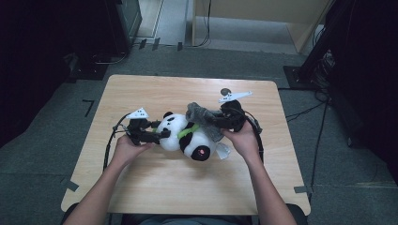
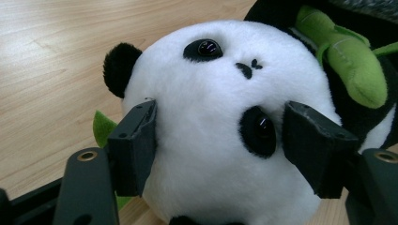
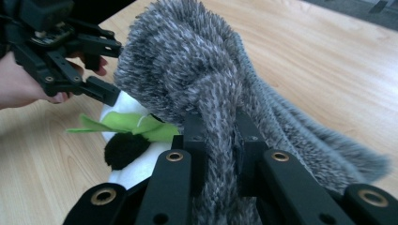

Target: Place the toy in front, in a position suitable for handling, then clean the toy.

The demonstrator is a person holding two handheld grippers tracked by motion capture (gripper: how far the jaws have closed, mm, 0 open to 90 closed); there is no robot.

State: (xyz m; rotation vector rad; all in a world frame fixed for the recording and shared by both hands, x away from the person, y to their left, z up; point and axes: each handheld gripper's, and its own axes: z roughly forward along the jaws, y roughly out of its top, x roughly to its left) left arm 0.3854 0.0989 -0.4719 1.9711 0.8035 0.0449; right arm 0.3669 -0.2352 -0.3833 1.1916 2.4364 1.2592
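A black-and-white plush panda [image 1: 187, 140] lies in the middle of the wooden table [image 1: 141, 187], with a green felt leaf [image 1: 186, 132] across its chest. My left gripper [image 1: 162, 135] comes in from the left. In the left gripper view its pads [image 2: 136, 140] press on both sides of the panda's head [image 2: 211, 47]. My right gripper [image 1: 219, 122] is shut on a grey fuzzy cloth [image 1: 202, 115], which drapes over the panda's body. In the right gripper view the cloth [image 3: 187, 56] is pinched between the jaws of the right gripper [image 3: 219, 122] and hides most of the panda [image 3: 124, 147].
A small dark round object [image 1: 225, 91] sits near the table's far edge. A white tag [image 1: 224, 150] hangs off the panda. Cables trail from both grippers. Black stands and cables crowd the floor at the right [image 1: 324, 61] and far left.
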